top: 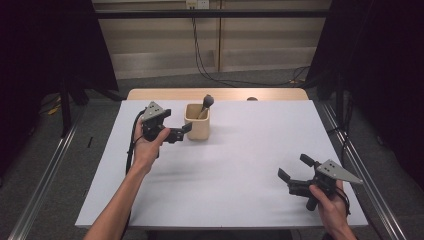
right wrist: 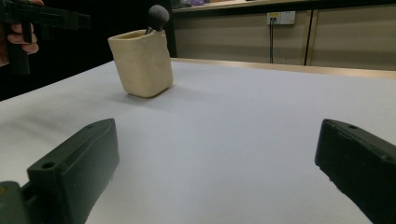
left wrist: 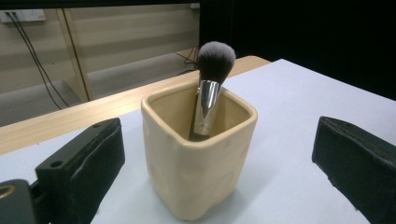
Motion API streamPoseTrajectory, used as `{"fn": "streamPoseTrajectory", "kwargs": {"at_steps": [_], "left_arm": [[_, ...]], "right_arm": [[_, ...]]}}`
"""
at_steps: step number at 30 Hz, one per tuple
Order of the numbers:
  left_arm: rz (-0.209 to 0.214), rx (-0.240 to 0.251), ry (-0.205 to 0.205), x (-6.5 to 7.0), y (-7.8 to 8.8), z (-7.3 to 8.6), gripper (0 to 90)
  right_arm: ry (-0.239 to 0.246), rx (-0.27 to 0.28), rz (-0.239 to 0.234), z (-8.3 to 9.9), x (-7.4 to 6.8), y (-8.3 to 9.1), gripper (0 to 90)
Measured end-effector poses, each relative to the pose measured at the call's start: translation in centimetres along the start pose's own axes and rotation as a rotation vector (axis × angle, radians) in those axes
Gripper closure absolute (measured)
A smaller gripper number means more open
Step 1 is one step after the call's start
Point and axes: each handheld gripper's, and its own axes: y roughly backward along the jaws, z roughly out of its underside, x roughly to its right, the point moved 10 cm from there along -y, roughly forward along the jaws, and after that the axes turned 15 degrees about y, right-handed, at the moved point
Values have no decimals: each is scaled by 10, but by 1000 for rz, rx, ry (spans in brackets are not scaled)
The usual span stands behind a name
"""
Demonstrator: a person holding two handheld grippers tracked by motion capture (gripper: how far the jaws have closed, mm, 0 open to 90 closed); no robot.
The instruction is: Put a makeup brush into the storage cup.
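A cream square ceramic cup point(top: 197, 125) point(left wrist: 196, 163) point(right wrist: 142, 63) stands upright on the far left part of the white table. A makeup brush point(top: 207, 101) point(left wrist: 215, 60) point(right wrist: 158, 16) with a silver ferrule leans inside it, dark bristles up. My left gripper point(top: 177, 122) point(left wrist: 219, 158) is level just left of the cup and open. The cup sits ahead of its jaws with a gap on each side. My right gripper point(top: 295, 167) point(right wrist: 219, 158) is open and empty above the table's near right corner, pointing toward the cup. The left gripper point(right wrist: 42, 18) also shows at the top left of the right gripper view.
The white tabletop point(top: 225, 175) has a bare wooden strip point(top: 220, 94) along its far edge, with a small dark object point(top: 252, 99) on it. Metal rails run along the floor on both sides. Cables hang down the back wall point(top: 197, 45).
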Motion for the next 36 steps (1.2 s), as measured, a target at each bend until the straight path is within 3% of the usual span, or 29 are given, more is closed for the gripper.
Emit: {"fn": "streamPoseTrajectory", "kwargs": {"at_steps": [8,10,22,27,36], "left_arm": [[-1,15,6,0,17,1,27],[-10,12,-11,-2,23,3,26],[-36,59,11,-8,55,13,27],[-34,83,-6,-6,63,18,27],[-31,64,-7,-4,80,36,30]], "right_arm": [[2,0,-2,0,0,0,0],[0,1,1,0,0,0,0],[11,-5,0,0,-1,0,0],[16,-8,0,1,0,0,0],[21,-5,-1,0,0,1,0]]}}
